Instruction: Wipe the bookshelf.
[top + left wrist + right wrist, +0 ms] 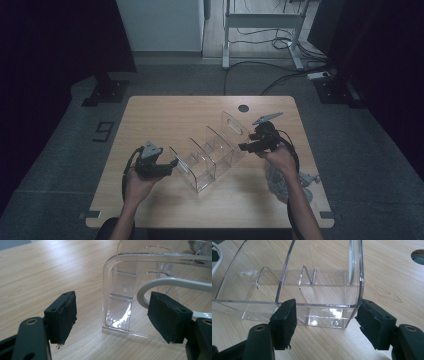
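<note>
Organizer (212, 152): clear plastic, lying mid-tabletop (165, 112). I have the left tool (172, 163) at its 8 o'clock end, the right tool (243, 147) at 2 o'clock, both wide, gripping nothing. I judge each should straddle one end wall squarely before closing.

Bare tabletop (165, 112) is left open at the far left; the middle is blocked by the clear divided rack (212, 152), flanked closely by both grippers.
</note>
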Motion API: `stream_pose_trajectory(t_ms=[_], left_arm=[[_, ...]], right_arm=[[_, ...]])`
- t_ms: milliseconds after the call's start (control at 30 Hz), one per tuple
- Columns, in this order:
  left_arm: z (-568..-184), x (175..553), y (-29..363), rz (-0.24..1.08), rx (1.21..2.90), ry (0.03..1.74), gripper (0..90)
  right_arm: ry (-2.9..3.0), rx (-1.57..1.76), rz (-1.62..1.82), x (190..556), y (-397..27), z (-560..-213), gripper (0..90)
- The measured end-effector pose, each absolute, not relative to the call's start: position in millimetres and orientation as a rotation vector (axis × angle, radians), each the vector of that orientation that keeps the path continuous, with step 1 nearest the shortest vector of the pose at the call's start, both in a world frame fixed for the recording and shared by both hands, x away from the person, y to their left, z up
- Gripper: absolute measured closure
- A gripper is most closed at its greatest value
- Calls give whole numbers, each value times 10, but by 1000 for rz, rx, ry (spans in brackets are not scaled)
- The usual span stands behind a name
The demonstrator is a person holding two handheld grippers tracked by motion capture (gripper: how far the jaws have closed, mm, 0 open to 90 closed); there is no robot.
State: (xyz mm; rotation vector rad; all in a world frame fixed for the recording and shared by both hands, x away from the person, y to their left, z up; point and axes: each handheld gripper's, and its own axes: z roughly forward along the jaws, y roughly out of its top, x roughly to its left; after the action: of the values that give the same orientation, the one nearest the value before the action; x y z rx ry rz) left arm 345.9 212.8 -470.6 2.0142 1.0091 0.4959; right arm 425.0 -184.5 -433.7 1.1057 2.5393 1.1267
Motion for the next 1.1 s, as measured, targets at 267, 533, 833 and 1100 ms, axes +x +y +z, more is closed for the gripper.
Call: stream_pose_trajectory(t_ms=[267, 533, 833, 1100], left_arm=[[-4727, 3484, 2160, 475, 2000, 1028, 244], [-4747, 3512, 2202, 468, 1983, 1052, 255], [-4762, 3583, 2297, 484, 1959, 1101, 294], [-4669, 3567, 2396, 504, 1967, 1092, 260]], right_arm=[[2576, 1073, 1072, 4171, -1810, -4353, 336], [2602, 1046, 1053, 4001, -1792, -4390, 332], [2641, 998, 1073, 3756, -1749, -4454, 350], [2665, 1003, 1094, 3675, -1731, -4500, 353]])
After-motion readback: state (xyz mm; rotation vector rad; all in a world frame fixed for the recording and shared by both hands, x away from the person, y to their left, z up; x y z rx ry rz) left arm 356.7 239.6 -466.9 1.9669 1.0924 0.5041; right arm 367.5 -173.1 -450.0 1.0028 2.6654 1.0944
